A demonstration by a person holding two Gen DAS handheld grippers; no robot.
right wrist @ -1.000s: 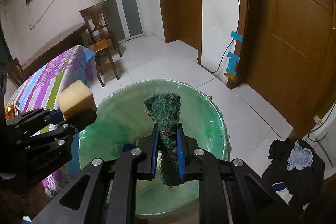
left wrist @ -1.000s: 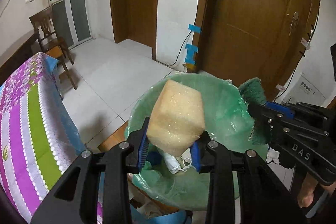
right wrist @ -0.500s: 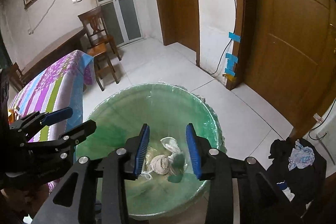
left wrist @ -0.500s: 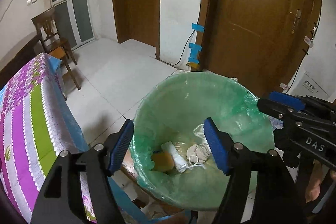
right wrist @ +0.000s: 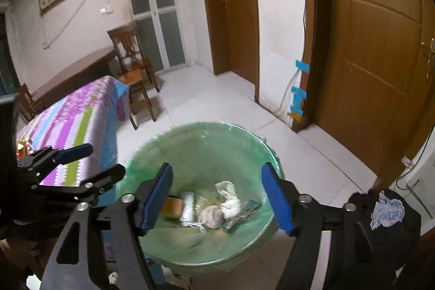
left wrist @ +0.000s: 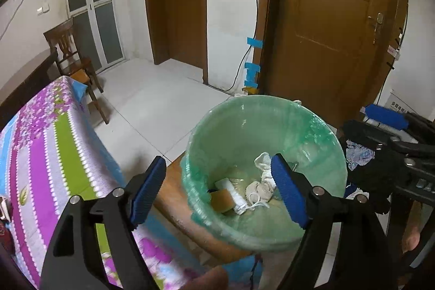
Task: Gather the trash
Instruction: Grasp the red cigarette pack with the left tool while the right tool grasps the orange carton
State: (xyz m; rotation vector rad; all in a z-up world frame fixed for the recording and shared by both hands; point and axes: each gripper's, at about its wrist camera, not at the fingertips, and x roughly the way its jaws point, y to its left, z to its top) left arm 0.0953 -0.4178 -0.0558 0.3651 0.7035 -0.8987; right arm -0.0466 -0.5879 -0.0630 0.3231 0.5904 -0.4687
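Both tongs, left [left wrist: 217,190] and right [right wrist: 217,197], have just been opened wide and are held empty above the bin [left wrist: 320,132]. The sponge [left wrist: 221,197] and green pad [right wrist: 242,215] are seen lying inside the bin among white scraps [right wrist: 228,197].

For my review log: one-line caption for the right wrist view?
Open right gripper above the green-lined bin, yellow sponge and green scouring pad lying inside.
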